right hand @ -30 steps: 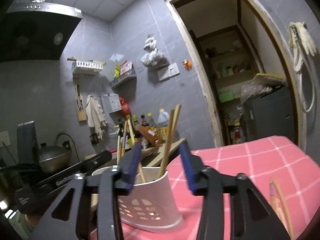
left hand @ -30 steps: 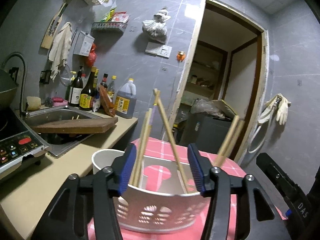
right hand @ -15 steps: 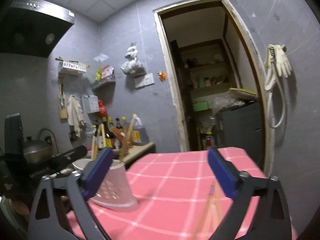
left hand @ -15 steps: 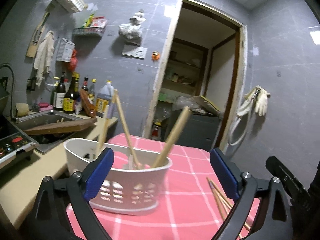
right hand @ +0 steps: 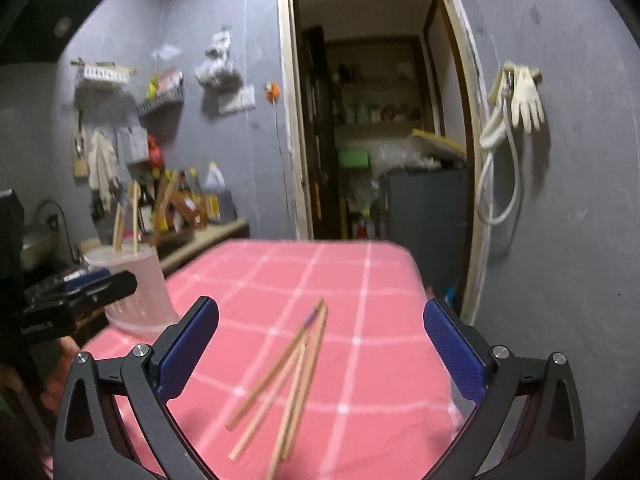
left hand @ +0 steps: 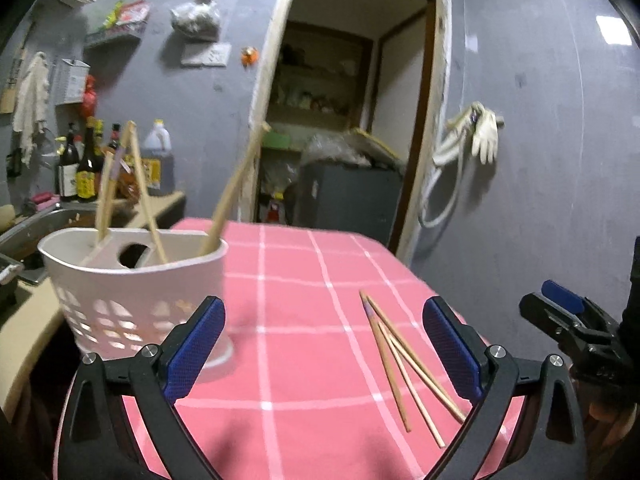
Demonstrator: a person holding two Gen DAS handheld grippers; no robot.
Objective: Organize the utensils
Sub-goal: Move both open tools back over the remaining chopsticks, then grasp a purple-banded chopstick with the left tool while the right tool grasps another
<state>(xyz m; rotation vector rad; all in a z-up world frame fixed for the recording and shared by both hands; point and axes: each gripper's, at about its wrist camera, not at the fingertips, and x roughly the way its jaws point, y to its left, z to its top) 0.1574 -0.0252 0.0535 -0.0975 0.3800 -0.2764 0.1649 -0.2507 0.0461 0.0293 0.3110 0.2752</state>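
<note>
A white slotted utensil basket (left hand: pixel 132 300) stands at the left of the pink checked table (left hand: pixel 304 364) with several wooden chopsticks (left hand: pixel 236 188) leaning in it; it also shows in the right wrist view (right hand: pixel 136 284). Three loose chopsticks (left hand: pixel 404 364) lie on the cloth at the right, also seen in the right wrist view (right hand: pixel 288 376). My left gripper (left hand: pixel 324 348) is open and empty above the table, right of the basket. My right gripper (right hand: pixel 320 356) is open and empty over the loose chopsticks; it also shows in the left wrist view (left hand: pixel 576 320).
A counter with a sink (left hand: pixel 48 220) and bottles (left hand: pixel 84 164) runs along the left. A doorway (left hand: pixel 340 128) opens behind the table. Gloves and a hose (left hand: pixel 476 140) hang on the right wall. The table's far edge (right hand: pixel 320 244) lies near the door.
Both grippers have opened wide and pulled back from the basket, leaving chopsticks standing in it. Both views have swung right, and the loose chopsticks on the cloth now lie in front of the right gripper.
</note>
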